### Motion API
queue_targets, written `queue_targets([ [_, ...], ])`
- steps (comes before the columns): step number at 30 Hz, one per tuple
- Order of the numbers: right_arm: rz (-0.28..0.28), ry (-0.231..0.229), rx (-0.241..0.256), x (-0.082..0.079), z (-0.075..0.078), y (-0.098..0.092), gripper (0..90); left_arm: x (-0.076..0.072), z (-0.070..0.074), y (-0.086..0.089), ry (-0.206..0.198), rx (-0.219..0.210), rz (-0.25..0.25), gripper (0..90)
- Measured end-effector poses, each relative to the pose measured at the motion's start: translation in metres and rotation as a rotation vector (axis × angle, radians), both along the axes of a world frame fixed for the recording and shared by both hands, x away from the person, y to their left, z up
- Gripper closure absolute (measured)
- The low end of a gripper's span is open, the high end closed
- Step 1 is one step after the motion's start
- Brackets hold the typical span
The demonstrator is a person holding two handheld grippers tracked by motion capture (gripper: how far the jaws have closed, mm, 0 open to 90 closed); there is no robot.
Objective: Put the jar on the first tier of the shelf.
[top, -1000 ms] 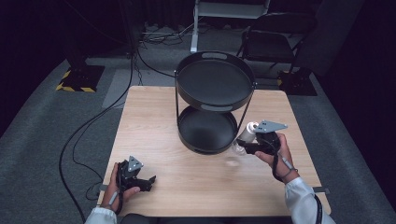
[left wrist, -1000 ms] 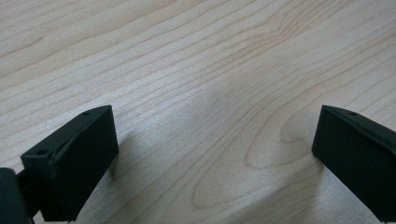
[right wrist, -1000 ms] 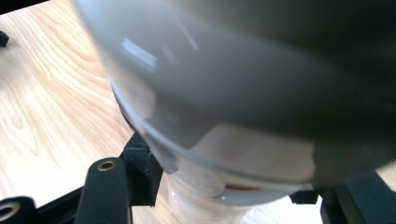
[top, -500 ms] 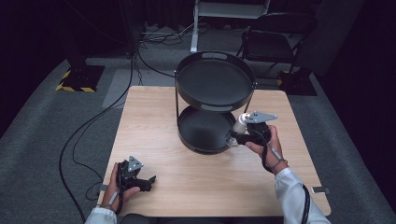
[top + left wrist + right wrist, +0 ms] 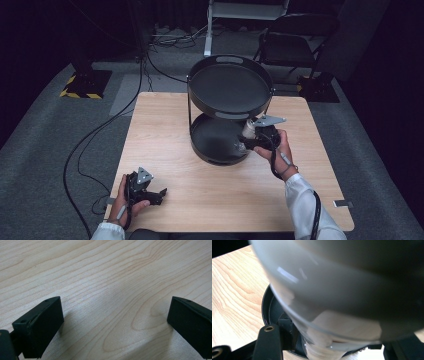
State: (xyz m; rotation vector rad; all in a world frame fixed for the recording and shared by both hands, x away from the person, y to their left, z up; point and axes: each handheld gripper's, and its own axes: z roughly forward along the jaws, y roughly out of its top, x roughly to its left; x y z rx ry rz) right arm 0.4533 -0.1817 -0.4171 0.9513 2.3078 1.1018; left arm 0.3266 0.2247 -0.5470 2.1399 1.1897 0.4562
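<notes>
The right tool (image 5: pixel 246 141) grips a clear glass (image 5: pixel 246 131), tilted, its long axis pointing toward the lower tier (image 5: pixel 216 137) of the black two-tier tray stand (image 5: pixel 230 85). A second ago it hung beside the stand; now it sits over the lower rim. The right gripper view shows the glass (image 5: pixel 352 290) blurred, close. The left tool (image 5: pixel 161 194) rests wide open, empty, on the worktop (image 5: pixel 165 125).

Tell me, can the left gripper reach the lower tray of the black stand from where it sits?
Probably not: the left gripper rests by the near table edge, bare wood between it and the lower tray.
</notes>
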Motion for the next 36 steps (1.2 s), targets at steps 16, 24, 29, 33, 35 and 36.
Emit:
queue_targets([
  [16,-0.025,0.023,0.001,0.013,-0.015,0.018,41.0,0.000,0.000,0.000,0.000,0.000,0.000,0.3],
  [24,-0.038,0.042,-0.010,0.018,-0.025,0.025,41.0,0.000,0.000,0.000,0.000,0.000,0.000,0.3],
  [29,-0.039,0.063,-0.004,0.020,-0.034,0.026,41.1,0.000,0.000,0.000,0.000,0.000,0.000,0.3],
  [33,-0.031,0.068,-0.023,0.020,-0.037,0.030,41.1,0.000,0.000,0.000,0.000,0.000,0.000,0.3],
  [35,-0.029,0.072,-0.029,0.020,-0.039,0.032,41.1,0.000,0.000,0.000,0.000,0.000,0.000,0.3],
  [36,-0.031,0.075,-0.030,0.020,-0.040,0.033,41.1,0.000,0.000,0.000,0.000,0.000,0.000,0.3],
])
